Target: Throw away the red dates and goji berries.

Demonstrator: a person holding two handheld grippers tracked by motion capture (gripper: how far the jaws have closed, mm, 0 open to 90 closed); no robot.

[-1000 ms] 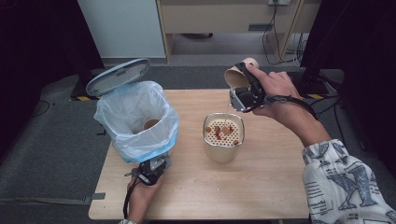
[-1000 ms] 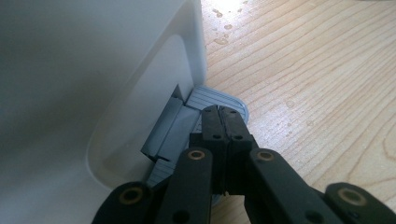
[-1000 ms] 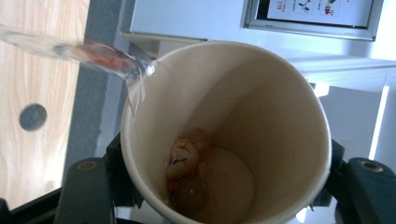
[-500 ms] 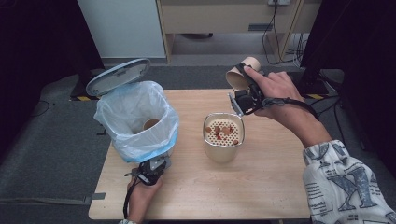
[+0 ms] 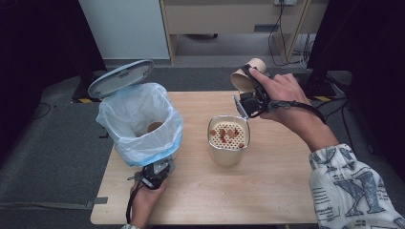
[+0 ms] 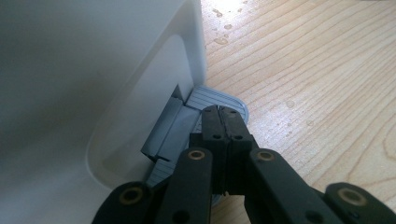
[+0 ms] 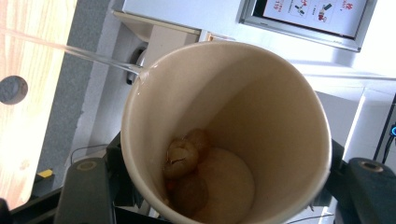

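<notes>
From above, our right claw (image 5: 249, 93) pinches a tan paper cup (image 5: 245, 76), tipped over the beige strainer-topped container (image 5: 228, 140) on the wooden surface (image 5: 267, 191). Its own camera reveals brown lumps (image 7: 187, 163) inside. Our left claw (image 6: 223, 122), pressed together, rests on the white bin's grey pedal (image 6: 205, 100).

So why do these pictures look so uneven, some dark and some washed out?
High view: the table is evenly lit, the room around it falls nearly black. Left gripper view: the white bin is soft and blurred, with glare on the wood at the top. Right gripper view: the paper cup is sharp, the bright background washed out.
</notes>
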